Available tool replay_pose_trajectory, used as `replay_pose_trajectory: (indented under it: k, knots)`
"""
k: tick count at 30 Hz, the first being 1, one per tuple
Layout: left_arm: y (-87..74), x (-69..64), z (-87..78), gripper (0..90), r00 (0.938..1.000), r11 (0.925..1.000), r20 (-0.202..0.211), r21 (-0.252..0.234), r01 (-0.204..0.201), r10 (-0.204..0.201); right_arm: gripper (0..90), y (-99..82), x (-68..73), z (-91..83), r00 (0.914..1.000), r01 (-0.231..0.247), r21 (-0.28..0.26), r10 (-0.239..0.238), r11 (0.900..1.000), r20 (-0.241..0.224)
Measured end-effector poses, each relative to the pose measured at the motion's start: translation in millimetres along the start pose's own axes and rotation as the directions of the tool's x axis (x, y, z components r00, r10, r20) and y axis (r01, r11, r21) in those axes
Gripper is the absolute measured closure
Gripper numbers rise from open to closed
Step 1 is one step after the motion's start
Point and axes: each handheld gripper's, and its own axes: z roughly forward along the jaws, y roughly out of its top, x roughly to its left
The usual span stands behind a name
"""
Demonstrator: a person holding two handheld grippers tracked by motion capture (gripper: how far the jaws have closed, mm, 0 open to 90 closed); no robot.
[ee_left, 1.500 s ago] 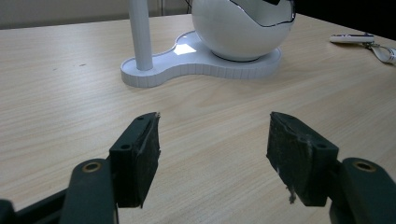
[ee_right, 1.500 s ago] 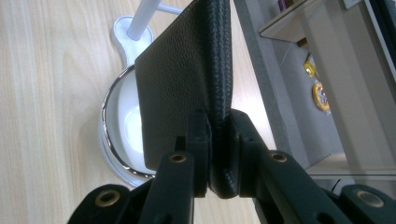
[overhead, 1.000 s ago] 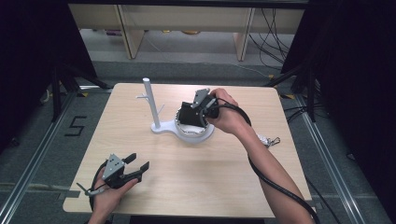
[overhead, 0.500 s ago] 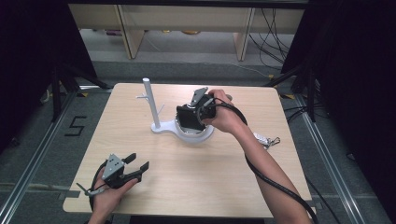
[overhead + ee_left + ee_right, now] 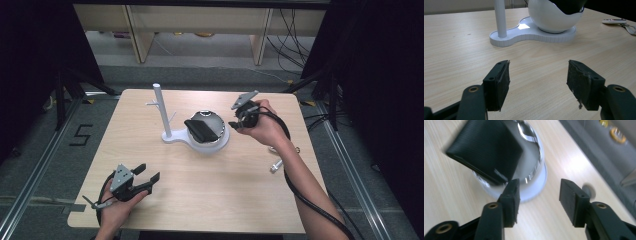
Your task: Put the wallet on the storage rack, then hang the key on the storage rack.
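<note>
The flat black ribbed wallet (image 5: 204, 129) lies tilted across the mouth of the round white bowl with a shiny metal rim (image 5: 220, 140), one corner hanging over the rim on the side nearer the post. That bowl sits on the white figure-eight plastic base (image 5: 176, 138) near the middle of the pale wooden table (image 5: 215, 200), and the thin white upright post (image 5: 161, 107) rises from the base's smaller lobe.

Your right gripper (image 5: 239, 120) hangs in the air just beside the bowl, on its right in the high view, apart from the wallet. In the right gripper view its jaws stand well apart with nothing between them; the wallet (image 5: 487, 150) and bowl (image 5: 534, 177) lie just ahead of the left jaw, though the picture is blurred, so I cannot tell whether that jaw touches the bowl. Your right hand (image 5: 262, 125) wraps the grip with the wrist raised, the forearm reaching in from the lower right and the cable trailing under it.

Your left gripper (image 5: 148, 174) rests low at the table's near left corner, well apart from the base. Its jaws are spread wide and empty, pointing toward the post (image 5: 500, 18) and bowl (image 5: 554, 17). Your left hand (image 5: 117, 205) cradles it from below.

Small pale objects (image 5: 278, 164) lie on the table near your right forearm, too small to identify.
</note>
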Motion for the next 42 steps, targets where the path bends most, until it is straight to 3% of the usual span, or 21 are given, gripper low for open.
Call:
replay_pose_trajectory:
  k: [3,13,16,17,19,20,21,22,23,24,26,27,28,32,34,35,36,37,38,41,42]
  knots:
    - [0.2,-1.7,1.5,34.0,1.0,0.9999,0.002,0.008,-0.007,0.007,58.8,-21.5,-5.5,-7.3,0.9984,-0.056,0.009,0.056,0.9984,-0.011]
    - [0.4,-1.7,1.9,34.0,0.9999,1.0,0.009,-0.002,-0.006,0.006,75.6,-51.4,-3.8,-17.7,0.9953,-0.097,0.049,0.097,0.9941,-0.004]
    - [0.6,-1.8,1.8,33.9,0.9999,1.0,0.008,-0.003,-0.007,0.007,77.8,-63.7,-7.6,-17.9,0.9882,-0.153,0.075,0.153,0.9853,0.012]
    - [0.5,-1.8,1.8,33.9,0.9999,1.0,0.008,-0.002,-0.007,0.007,77.9,-74.0,-13.6,-18.5,0.9793,-0.202,0.112,0.2,0.9729,0.032]
    - [0.6,-1.9,1.5,34.0,0.9999,1.0,0.008,0.0,-0.008,0.008,77.9,-79.3,-18.2,-18.5,0.9801,-0.197,0.124,0.192,0.9725,0.048]
    - [0.6,-1.8,1.5,34.0,0.9999,1.0,0.01,-0.001,-0.007,0.007,78.1,-89.3,-24.3,-18.3,0.9685,-0.246,0.124,0.238,0.9613,0.072]
    - [0.7,-1.9,1.5,34.0,0.9999,1.0,0.009,-0.002,-0.007,0.007,78.1,-89.3,-24.3,-18.3,0.9685,-0.246,0.124,0.238,0.9613,0.072]
    - [0.8,-2.0,1.5,34.0,0.9999,1.0,0.009,-0.002,-0.007,0.007,78.8,-98.8,-30.5,-20.1,0.9572,-0.287,0.145,0.277,0.947,0.084]
    - [0.8,-2.1,1.5,34.0,0.9999,1.0,0.01,-0.002,-0.006,0.007,78.8,-98.8,-30.5,-20.1,0.9572,-0.287,0.145,0.277,0.947,0.084]
    - [0.8,-2.4,1.4,34.0,0.9999,1.0,0.011,-0.001,-0.007,0.007,79.3,-103.3,-32.6,-21.7,0.9476,-0.317,0.157,0.305,0.9355,0.096]
    - [0.6,-3.3,0.0,34.0,0.9999,1.0,0.007,0.001,-0.008,0.008,81.8,-115.1,-39.4,-26.2,0.9198,-0.391,0.177,0.376,0.9032,0.111]
    - [0.6,-3.3,0.0,34.0,0.9999,1.0,0.007,0.001,-0.008,0.008,81.8,-115.1,-39.4,-26.2,0.9198,-0.391,0.177,0.376,0.9032,0.111]
    - [0.5,-3.9,0.1,33.9,0.9999,1.0,0.007,0.0,-0.01,0.01,82.6,-123.5,-44.1,-28.4,0.9013,-0.432,0.199,0.414,0.8797,0.129]
    - [1.0,-3.4,0.8,33.9,0.9999,1.0,0.009,-0.006,-0.006,0.006,82.8,-144.7,-56.9,-29.8,0.8674,-0.497,0.234,0.47,0.8358,0.165]
    - [1.1,-2.8,2.0,33.9,1.0,1.0,0.006,-0.001,-0.005,0.005,82.3,-150.7,-61.0,-29.7,0.8649,-0.501,0.245,0.473,0.8297,0.167]
    - [1.3,-3.1,2.1,33.9,1.0,1.0,-0.001,0.005,-0.007,0.007,80.7,-156.1,-63.6,-29.6,0.8417,-0.54,0.266,0.509,0.7988,0.181]
    - [1.3,-3.2,3.1,34.0,1.0,0.9999,0.005,0.006,-0.008,0.008,80.6,-165.5,-70.7,-27.3,0.8254,-0.564,0.271,0.53,0.7796,0.195]
    - [1.2,-3.3,4.0,34.0,0.9999,1.0,0.011,0.002,-0.008,0.008,80.6,-165.5,-70.7,-27.3,0.8254,-0.564,0.271,0.53,0.7796,0.195]
    - [1.3,-3.9,4.3,34.0,0.9999,1.0,0.011,0.003,-0.007,0.007,79.8,-170.2,-74.3,-27.4,0.7878,-0.616,0.282,0.583,0.7358,0.198]
    - [1.5,-5.0,4.0,34.0,0.9999,0.9999,0.012,0.003,-0.012,0.012,78.3,-174.2,-79.1,-24.1,0.7686,-0.639,0.28,0.605,0.7161,0.208]
    - [1.2,-5.5,3.1,33.9,0.9999,0.9999,0.008,0.004,-0.012,0.012,76.3,-178.3,-84.6,-20.2,0.7748,-0.632,0.295,0.596,0.717,0.211]
